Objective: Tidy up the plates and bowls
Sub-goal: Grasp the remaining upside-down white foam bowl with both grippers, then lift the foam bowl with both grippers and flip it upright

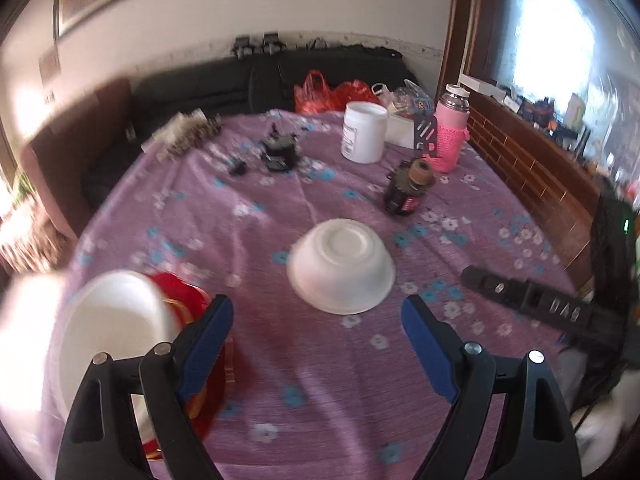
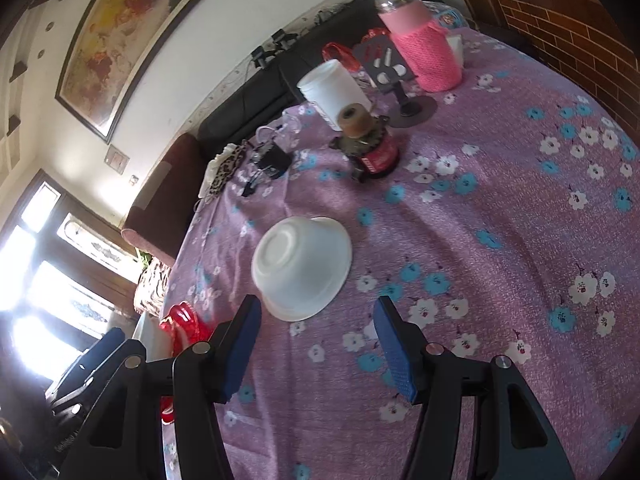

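A white bowl [image 1: 341,266] lies upside down on the purple flowered tablecloth [image 1: 280,360], just beyond my open left gripper [image 1: 318,320]. It also shows in the right wrist view [image 2: 301,266], just ahead of my open right gripper [image 2: 316,320]. A second white bowl [image 1: 108,332] sits at the left on a red plate [image 1: 212,372], beside my left finger. The red plate [image 2: 184,324] shows at the table's left edge in the right view. The right gripper [image 1: 520,300] reaches in from the right in the left view. Both grippers are empty.
At the back of the table stand a white jar [image 1: 364,132], a pink-sleeved bottle [image 1: 450,136], a dark can with a brown lid [image 1: 406,192], a phone stand [image 2: 400,80] and small black items [image 1: 278,152]. A black sofa [image 1: 240,84] is behind.
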Tool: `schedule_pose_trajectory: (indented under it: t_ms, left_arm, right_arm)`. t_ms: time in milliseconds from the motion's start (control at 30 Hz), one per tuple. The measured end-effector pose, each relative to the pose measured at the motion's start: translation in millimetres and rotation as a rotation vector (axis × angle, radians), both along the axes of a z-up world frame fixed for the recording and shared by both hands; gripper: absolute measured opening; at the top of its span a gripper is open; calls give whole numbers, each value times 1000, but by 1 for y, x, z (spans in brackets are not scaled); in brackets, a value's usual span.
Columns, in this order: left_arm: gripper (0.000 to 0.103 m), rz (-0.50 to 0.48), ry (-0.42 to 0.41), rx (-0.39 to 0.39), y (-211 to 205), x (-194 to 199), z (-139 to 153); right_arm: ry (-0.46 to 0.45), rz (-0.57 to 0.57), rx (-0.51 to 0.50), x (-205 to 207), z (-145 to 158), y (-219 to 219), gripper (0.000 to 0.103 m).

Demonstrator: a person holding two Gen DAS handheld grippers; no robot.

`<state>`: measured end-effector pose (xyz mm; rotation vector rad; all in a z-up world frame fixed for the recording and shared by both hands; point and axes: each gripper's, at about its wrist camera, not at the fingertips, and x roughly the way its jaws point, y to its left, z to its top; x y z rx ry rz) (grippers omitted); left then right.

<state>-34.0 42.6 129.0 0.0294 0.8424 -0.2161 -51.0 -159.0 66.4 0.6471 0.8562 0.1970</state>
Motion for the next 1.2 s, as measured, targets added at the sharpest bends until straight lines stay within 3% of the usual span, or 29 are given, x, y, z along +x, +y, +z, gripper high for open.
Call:
schedule_pose_trajectory:
  t_ms: [100, 200, 333, 533, 600, 733, 833, 900, 1067, 1200]
  left_arm:
    - [85, 40, 62, -92, -4, 29, -19]
    - [85, 98, 104, -135, -7, 59, -39]
    - [85, 180, 158, -226, 0, 99, -67]
    - [85, 353, 204, -328, 24, 137, -96]
    - [87, 340, 256, -340, 20, 148, -109]
    - [88, 262, 327, -456, 14, 157, -120]
    - [94, 211, 312, -402, 0, 145, -117]
    - [94, 178, 324, -407, -5, 133, -119]
    - [94, 61, 336, -442, -18, 93, -112]
    - [94, -47, 277, -432, -39, 63, -85]
  right_arm:
    - [22, -9, 29, 14, -14, -4, 62]
    - [45, -8, 43, 34, -28, -3, 62]
    - [49, -3, 160, 58, -46, -7, 62]
    - [89, -48, 205, 86, -67, -10, 62]
    - [95, -34, 253, 96, -75, -7, 63]
    - [75, 21, 421, 105, -83, -5, 63]
    - [61, 41, 494, 100, -82, -5, 75]
    - [51, 41, 536, 91, -80, -10, 86]
    - [16, 61, 551, 52, -62, -26, 89]
    - [-15, 31, 587, 13, -61, -46, 95]
